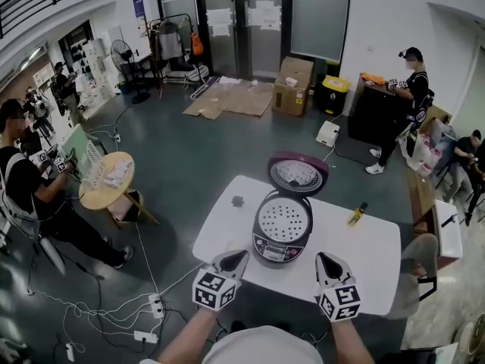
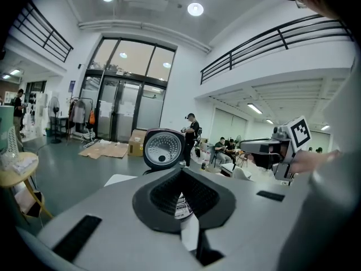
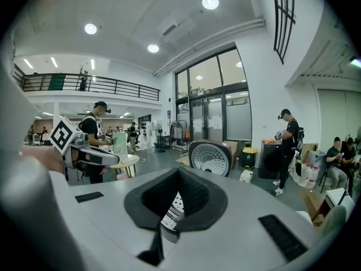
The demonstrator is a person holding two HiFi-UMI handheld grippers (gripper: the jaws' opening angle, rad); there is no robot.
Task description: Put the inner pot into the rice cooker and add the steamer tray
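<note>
The steamer tray (image 1: pixel 283 220) covers the rice cooker (image 1: pixel 274 249), hiding whatever lies beneath it

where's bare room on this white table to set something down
Widest bare patch: right end of the table, past the yellow bottle. A smaller one left, between the small dark object and the near edge. Crowded mid-table: rice cooker, left tool and right tool before it.

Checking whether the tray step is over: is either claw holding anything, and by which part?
Nothing is held. The left claw and the right claw are shut and empty, short of the rice cooker; the steamer tray sits inside it.
</note>
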